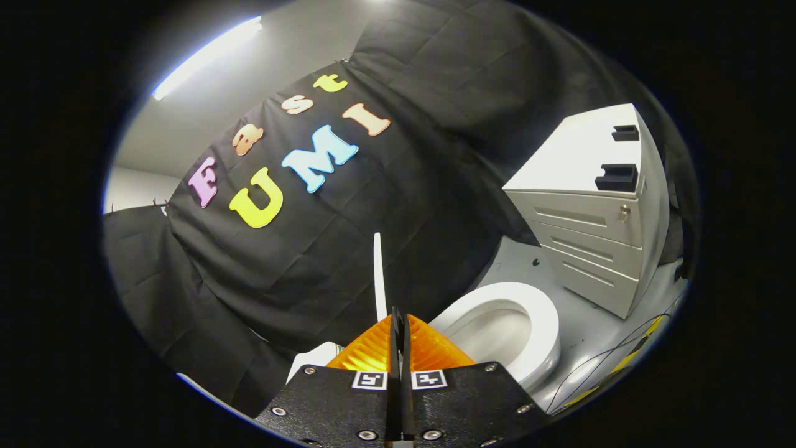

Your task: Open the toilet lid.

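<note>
Glowing at upper left, a ceiling light (208, 56) tops the booth. At lower centre the tongs (398, 323) pinch the upright toilet lid (378, 274). Right of them sit the open toilet seat (541, 336), grey floor (591, 323), and drawer cabinet (591, 230).

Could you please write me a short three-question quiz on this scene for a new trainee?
1. True or false: the toilet lid stands raised, seen edge-on just ahead of the fingertips.
2. Multiple choice: what lies beyond the toilet seat? A) a drawer cabinet B) a sink C) a bucket
3. Short answer: how do the gripper fingers stand?

Key
1. True: the lid is up and the bowl lies open beside it.
2. A: the white drawer cabinet stands on the floor beyond the seat.
3. The orange fingers are closed together, with the lid's thin edge rising right at their tips; whether they pinch it cannot be told.
</note>
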Demonstrator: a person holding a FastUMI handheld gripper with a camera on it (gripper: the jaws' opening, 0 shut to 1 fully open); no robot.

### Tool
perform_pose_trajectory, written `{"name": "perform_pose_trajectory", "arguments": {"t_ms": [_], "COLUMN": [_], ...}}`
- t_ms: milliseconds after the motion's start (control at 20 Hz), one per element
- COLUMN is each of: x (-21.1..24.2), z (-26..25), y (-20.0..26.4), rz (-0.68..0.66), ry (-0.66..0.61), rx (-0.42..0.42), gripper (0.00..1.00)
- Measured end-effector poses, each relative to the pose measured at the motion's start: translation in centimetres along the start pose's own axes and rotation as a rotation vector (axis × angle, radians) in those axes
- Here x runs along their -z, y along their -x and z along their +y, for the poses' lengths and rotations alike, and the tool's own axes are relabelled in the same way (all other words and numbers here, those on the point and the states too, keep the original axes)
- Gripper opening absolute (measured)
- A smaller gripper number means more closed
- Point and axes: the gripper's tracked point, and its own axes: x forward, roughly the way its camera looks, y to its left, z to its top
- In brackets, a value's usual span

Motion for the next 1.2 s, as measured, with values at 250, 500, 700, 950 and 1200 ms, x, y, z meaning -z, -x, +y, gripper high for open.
{"name": "perform_pose_trajectory", "arguments": {"t_ms": [250,500,700,950,1200], "x": [0.2,0.7,1.3,2.5,3.8], "z": [3.0,6.3,8.4,11.7,14.7], "y": [0.7,1.2,1.7,2.3,3.1], "rz": [-0.011,-0.025,-0.042,-0.069,-0.063], "ry": [0.083,0.176,0.258,0.375,0.420], "rx": [-0.038,-0.080,-0.108,-0.162,-0.202], "gripper": [0.00,0.00,0.00,0.00,0.00]}}
